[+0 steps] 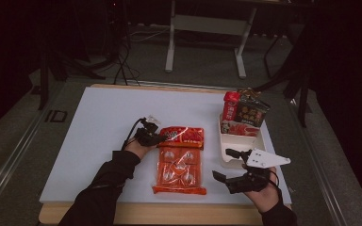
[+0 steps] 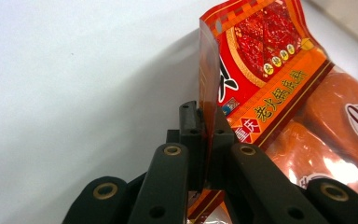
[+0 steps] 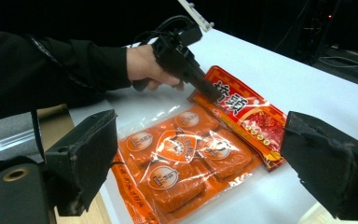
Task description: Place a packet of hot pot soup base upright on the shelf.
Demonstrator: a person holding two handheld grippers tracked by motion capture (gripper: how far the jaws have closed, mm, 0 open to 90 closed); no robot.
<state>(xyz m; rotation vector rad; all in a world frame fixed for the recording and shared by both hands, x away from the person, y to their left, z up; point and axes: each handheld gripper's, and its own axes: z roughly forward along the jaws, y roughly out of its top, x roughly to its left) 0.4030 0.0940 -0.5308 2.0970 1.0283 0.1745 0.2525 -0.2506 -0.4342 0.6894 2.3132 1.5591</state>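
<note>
The landmark is the orange packet (image 1: 180,160), which lies flat on the white table (image 1: 99,122) just ahead of the person. At its left edge, near the red header, the left gripper (image 1: 156,139) has its jaws pressed together on the packet's corner; the left gripper view shows that edge (image 2: 208,74) standing up between the pads. So the grasp looks made, and the lifting and carrying are, by my judgement, yet to come. Right of the packet the right gripper (image 1: 230,165) hovers with its jaws spread wide, holding nothing. Beyond it, farther right, a white tray (image 1: 235,141) already holds a few red and dark snack packs (image 1: 245,110), so the packet probably belongs there too.

The high view gives the tray and the whole layout. The right gripper view shows the left hand (image 3: 149,67) and the four round-labelled blocks (image 3: 177,149) inside the packet.
</note>
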